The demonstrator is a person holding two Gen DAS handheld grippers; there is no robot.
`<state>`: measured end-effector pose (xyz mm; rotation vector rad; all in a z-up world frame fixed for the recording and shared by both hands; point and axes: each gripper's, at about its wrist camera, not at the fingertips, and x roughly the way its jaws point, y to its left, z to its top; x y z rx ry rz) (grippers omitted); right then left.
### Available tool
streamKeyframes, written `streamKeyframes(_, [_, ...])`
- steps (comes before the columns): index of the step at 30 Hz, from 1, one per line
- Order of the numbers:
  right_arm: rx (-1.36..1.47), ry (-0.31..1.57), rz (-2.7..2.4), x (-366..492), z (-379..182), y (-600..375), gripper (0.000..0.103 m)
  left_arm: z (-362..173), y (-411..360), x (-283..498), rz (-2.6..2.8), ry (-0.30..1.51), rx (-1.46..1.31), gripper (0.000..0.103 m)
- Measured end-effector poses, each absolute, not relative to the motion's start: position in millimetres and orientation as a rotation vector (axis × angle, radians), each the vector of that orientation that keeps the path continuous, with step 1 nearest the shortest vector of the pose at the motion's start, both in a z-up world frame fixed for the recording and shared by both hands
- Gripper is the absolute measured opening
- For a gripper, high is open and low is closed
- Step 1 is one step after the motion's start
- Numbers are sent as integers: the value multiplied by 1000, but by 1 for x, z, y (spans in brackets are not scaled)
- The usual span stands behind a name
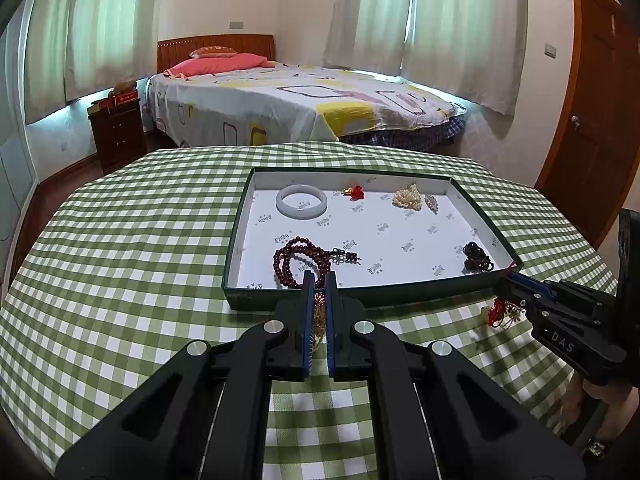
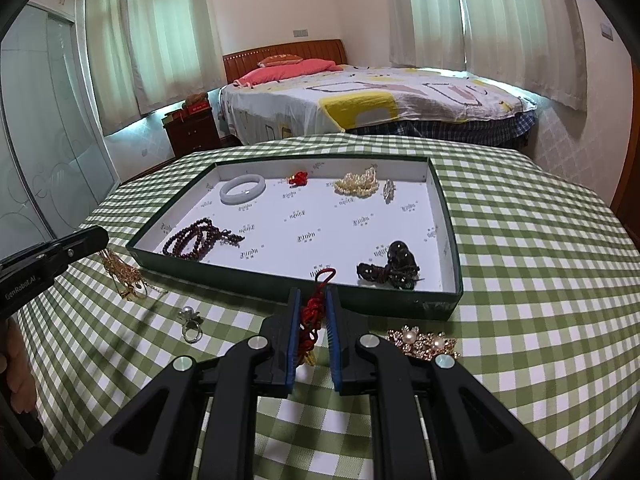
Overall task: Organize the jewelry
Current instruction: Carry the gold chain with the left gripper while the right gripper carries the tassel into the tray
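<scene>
Jewelry lies partly inside a shallow green tray [image 2: 448, 216] with a white printed lining and partly on the green checked tabletop [image 2: 520, 240] in front of it. On the tabletop at the near left, the left gripper [image 1: 319, 280] has its jaws clenched on a gold chain [image 2: 124, 276], whose lower part rests in a heap on the cloth just outside the tray's near left corner. To the right of it, a silver ring [image 2: 191, 326] lies alone on the cloth. Inside the tray, a pale bangle [image 2: 242, 194] sits at the far left, with dark red prayer beads [image 2: 200, 238] coiled nearer the front wall. A small red charm [image 2: 299, 178] lies at the far wall, and to its right a pearl strand [image 2: 358, 185] and a small silver piece [image 2: 389, 190]. A dark beaded bracelet [image 2: 394, 268] rests in the near right corner. The right gripper [image 2: 313, 294] holds a red knotted cord [image 2: 314, 312] between its jaws, hanging just in front of the tray's near wall. On the tabletop at the near right lies a gold brooch with pearls [image 2: 422, 342].
</scene>
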<state>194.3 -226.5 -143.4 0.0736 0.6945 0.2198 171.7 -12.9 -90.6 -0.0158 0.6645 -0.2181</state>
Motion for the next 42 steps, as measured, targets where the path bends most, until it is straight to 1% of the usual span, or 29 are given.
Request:
streamKeyframes(9, [61,643,222,186,-120,-225,13,-81,-13,170,-221,640,-21,5])
streamKeyframes(23, [49,537,214,195,-75,-233,13,-42,-29,180,-281,549,-26,5])
streamKeyframes(28, [38,506,207,210,-65,-235,13,-28,-44,201,-318,507,-20,5])
streamKeyframes(35, [14,467,194,240,-55,-239,13,-24,-66,242,-351,488,-18,5])
streamKeyframes(40, [10,485,180,271,-65,-243,13,-39,-77,280,-356,525,-29,5])
streamKeyframes(42, [13,507,173,283,-74,-246,13,-54,-82,300,-352,563,-28,5])
